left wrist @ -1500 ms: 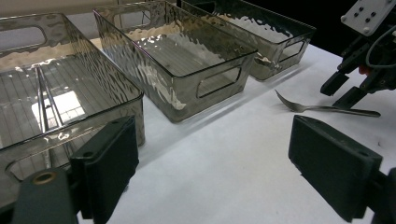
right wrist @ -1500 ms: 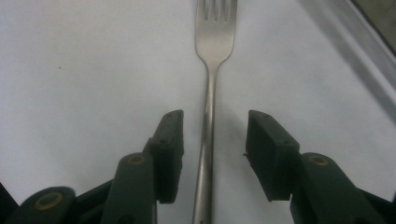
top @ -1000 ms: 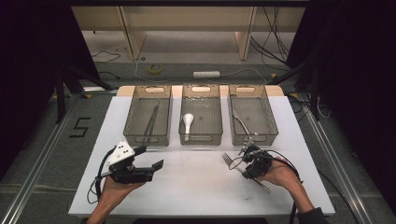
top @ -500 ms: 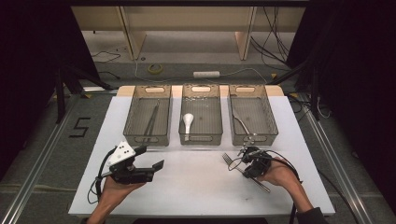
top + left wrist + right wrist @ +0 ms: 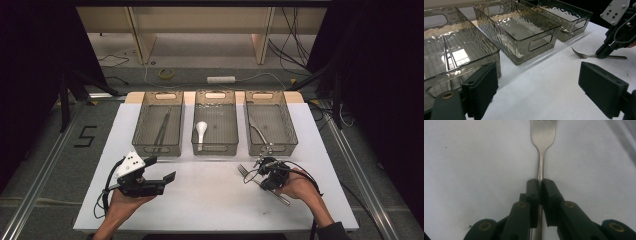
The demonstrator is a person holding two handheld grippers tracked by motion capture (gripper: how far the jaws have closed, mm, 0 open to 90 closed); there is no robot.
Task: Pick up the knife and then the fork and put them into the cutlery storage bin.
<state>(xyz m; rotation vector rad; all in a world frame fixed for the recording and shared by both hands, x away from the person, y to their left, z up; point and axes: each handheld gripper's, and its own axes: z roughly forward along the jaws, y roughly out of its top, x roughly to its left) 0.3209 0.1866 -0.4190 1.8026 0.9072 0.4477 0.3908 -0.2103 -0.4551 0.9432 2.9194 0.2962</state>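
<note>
Fork [image 5: 540, 157] lies flat on the white desk [image 5: 210, 200] near the right-hand bin [image 5: 287, 134] — your right hand-held gripper [image 5: 540, 181] has just been closing and now pinches its handle. Lift straight up, keeping it level; your left hand-held gripper [image 5: 544, 82] gapes wide, holding nothing.

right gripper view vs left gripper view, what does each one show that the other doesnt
Right gripper view alone: the right gripper close up, its jaws shut on the fork handle just behind the head.

Left gripper view alone: the left gripper with jaws wide apart and nothing between them, three clear bins in a row, and a pair of chopsticks in the nearest one.

Both: the fork lying on the white table, gripped by the right gripper.
</note>
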